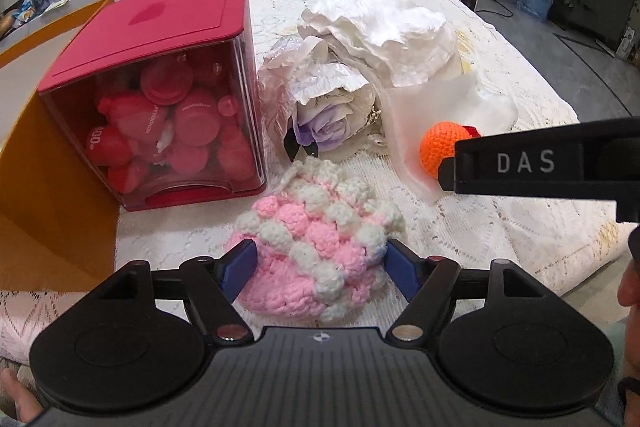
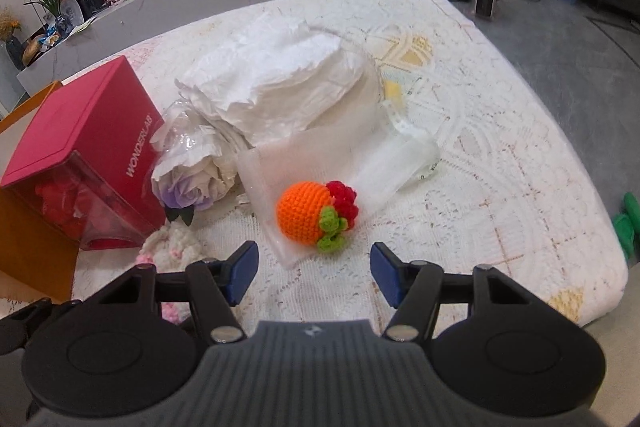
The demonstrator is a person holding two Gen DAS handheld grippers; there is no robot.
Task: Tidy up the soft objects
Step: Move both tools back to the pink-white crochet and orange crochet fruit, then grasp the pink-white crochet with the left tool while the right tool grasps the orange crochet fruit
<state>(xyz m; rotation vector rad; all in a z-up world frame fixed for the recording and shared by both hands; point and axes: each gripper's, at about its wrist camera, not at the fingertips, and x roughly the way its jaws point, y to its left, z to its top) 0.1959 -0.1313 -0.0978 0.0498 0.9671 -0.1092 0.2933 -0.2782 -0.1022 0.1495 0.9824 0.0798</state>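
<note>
My left gripper (image 1: 320,269) has its fingers spread wide on either side of the pink and white crochet piece (image 1: 316,251) at the lower centre of the left wrist frame; whether the pads press the yarn I cannot tell. My right gripper (image 2: 314,273) is wide open and holds nothing, with the orange crochet ball (image 2: 310,213) just ahead of it in mid-frame, resting on a clear plastic bag (image 2: 304,163). The risks I see: closing on the loose yarn could pinch only a fold, so the piece sags or drops. The ball could roll off the slick bag if nudged, or the bag could come up with it. The red box (image 1: 160,87) and the white paper heap (image 1: 384,23) stand close, so a wide swing could knock them on the lace-covered desk (image 2: 500,187).
</note>
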